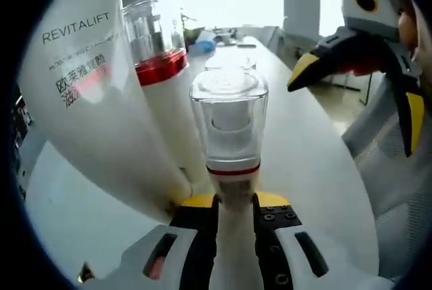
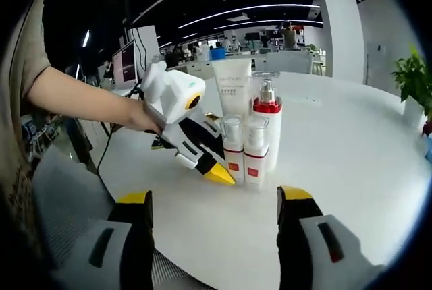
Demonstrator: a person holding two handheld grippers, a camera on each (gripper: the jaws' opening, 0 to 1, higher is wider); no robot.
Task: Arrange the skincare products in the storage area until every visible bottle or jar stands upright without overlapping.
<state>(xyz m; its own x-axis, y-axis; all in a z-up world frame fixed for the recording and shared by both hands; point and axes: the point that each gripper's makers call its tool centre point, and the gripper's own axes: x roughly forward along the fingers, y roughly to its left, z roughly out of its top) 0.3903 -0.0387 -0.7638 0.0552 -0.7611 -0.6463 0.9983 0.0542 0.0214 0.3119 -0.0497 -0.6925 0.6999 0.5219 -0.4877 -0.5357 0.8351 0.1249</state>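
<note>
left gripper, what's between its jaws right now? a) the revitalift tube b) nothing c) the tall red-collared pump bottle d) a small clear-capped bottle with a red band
d: the left gripper has its yellow-tipped jaws closed on the small clear-capped bottle, just under its red band.

bottles (image 2: 250,138) clustered, table (image 2: 351,141) open beside
</note>
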